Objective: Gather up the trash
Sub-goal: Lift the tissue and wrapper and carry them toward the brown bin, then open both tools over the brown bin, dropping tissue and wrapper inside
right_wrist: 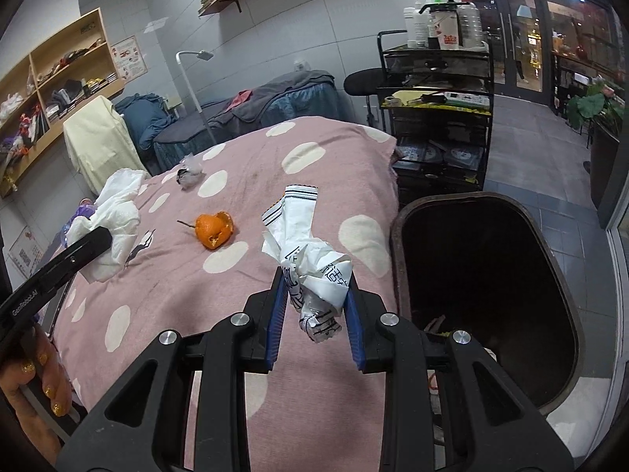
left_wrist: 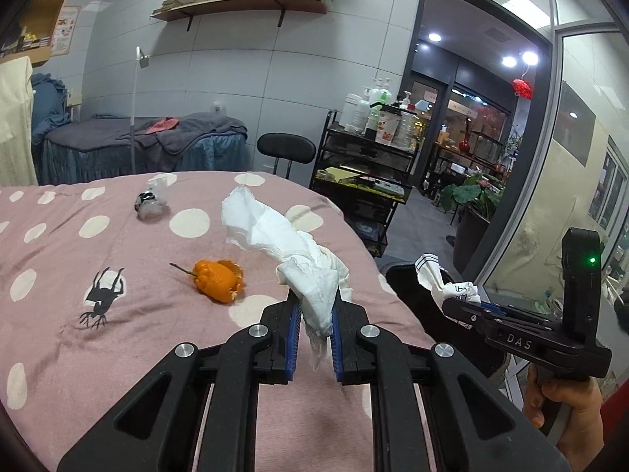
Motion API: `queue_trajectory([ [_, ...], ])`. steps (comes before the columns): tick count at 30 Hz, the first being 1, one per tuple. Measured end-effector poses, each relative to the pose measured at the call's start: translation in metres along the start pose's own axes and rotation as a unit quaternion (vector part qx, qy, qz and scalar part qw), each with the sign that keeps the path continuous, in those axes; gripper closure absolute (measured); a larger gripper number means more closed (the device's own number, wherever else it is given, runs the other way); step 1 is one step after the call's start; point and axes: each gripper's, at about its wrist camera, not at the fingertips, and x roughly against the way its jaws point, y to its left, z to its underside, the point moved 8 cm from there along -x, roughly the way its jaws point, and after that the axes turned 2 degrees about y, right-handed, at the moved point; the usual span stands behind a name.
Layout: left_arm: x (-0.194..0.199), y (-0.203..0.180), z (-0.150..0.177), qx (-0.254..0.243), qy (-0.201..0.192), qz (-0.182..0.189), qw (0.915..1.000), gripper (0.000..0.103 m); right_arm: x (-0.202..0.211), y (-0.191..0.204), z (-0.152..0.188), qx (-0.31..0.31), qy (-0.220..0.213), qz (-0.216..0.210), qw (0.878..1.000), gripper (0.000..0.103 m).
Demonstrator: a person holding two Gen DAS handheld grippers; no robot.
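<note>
My left gripper (left_wrist: 315,295) is shut on a crumpled white tissue (left_wrist: 275,236) and holds it above the pink dotted bedcover (left_wrist: 59,275). My right gripper (right_wrist: 314,279) is shut on a crumpled white printed wrapper (right_wrist: 310,251), held above the bed's right edge beside the dark trash bin (right_wrist: 487,275). An orange peel (left_wrist: 218,279) lies on the cover ahead of both grippers; it also shows in the right wrist view (right_wrist: 214,230). A small clear plastic scrap (left_wrist: 151,200) lies farther back. The right gripper with its wrapper (left_wrist: 444,279) shows in the left wrist view.
A black shelf cart (right_wrist: 436,90) with bottles stands past the bed's far right corner, with a black chair (left_wrist: 287,149) beside it. A second bed (left_wrist: 137,145) and a floor lamp (left_wrist: 135,110) are behind. A glass wall (left_wrist: 570,157) is at right.
</note>
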Motion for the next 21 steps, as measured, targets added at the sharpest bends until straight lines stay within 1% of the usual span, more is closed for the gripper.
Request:
queue_trajectory([
  [5,-0.007,-0.027,-0.002,-0.016,-0.001,0.025,0.9996,0.090,0.006,-0.036,0.000,-0.030,-0.008,0.028,0.999,0.075],
  [11,-0.014,-0.060,0.000,-0.041,0.003,0.049,0.9979,0.090,0.001,-0.080,0.008,-0.064,-0.003,0.068,0.996,0.075],
  [18,-0.025,-0.093,0.004,-0.071,0.012,0.073,0.9947,0.090,-0.019,-0.130,0.023,-0.096,0.020,0.119,0.988,0.075],
  [20,-0.028,-0.101,0.006,-0.078,0.016,0.078,0.9937,0.090,-0.025,-0.141,0.028,-0.104,0.027,0.127,0.986,0.074],
  [21,-0.030,-0.105,0.007,-0.080,0.018,0.082,0.9933,0.090,-0.028,-0.146,0.031,-0.106,0.030,0.132,0.985,0.071],
])
